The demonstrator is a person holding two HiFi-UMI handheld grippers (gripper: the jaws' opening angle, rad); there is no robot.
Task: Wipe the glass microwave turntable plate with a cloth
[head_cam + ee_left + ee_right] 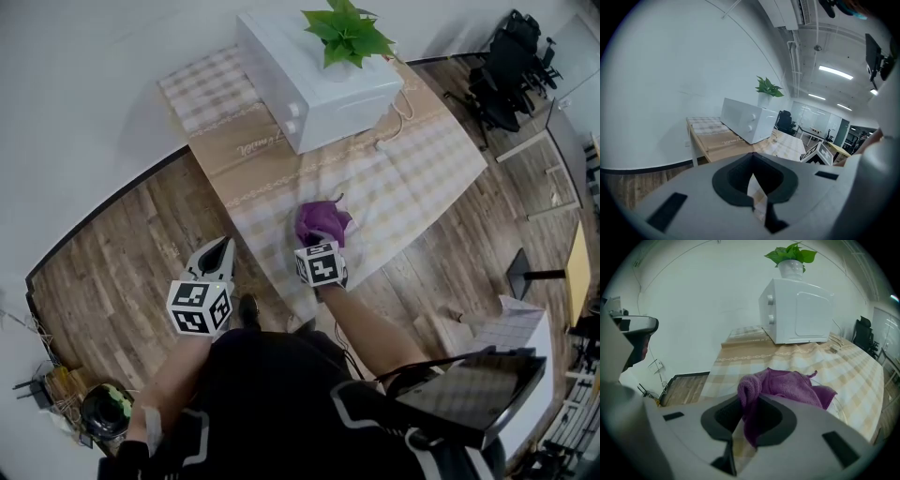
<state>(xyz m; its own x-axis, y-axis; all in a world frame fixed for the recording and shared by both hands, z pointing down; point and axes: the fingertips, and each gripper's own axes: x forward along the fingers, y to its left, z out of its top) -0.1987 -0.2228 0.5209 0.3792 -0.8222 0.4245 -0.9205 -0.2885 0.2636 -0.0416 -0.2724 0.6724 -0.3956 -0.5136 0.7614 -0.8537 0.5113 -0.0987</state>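
A purple cloth (322,223) lies bunched on the checked tablecloth near the table's front edge. My right gripper (324,244) is shut on the cloth (787,386), a fold of which bulges up between the jaws of the right gripper (749,401). A faint curved edge of the glass plate (840,408) shows under the cloth at the right; the rest is hidden. My left gripper (223,247) is held over the wooden floor, left of the table, jaws together and holding nothing. In its own view the left gripper (753,158) points toward the table.
A white microwave (314,80) with a potted plant (347,36) on top stands at the back of the table (422,159). A cable (398,117) lies beside it. Office chairs (506,66) stand at far right. Clutter (103,412) sits on the floor at lower left.
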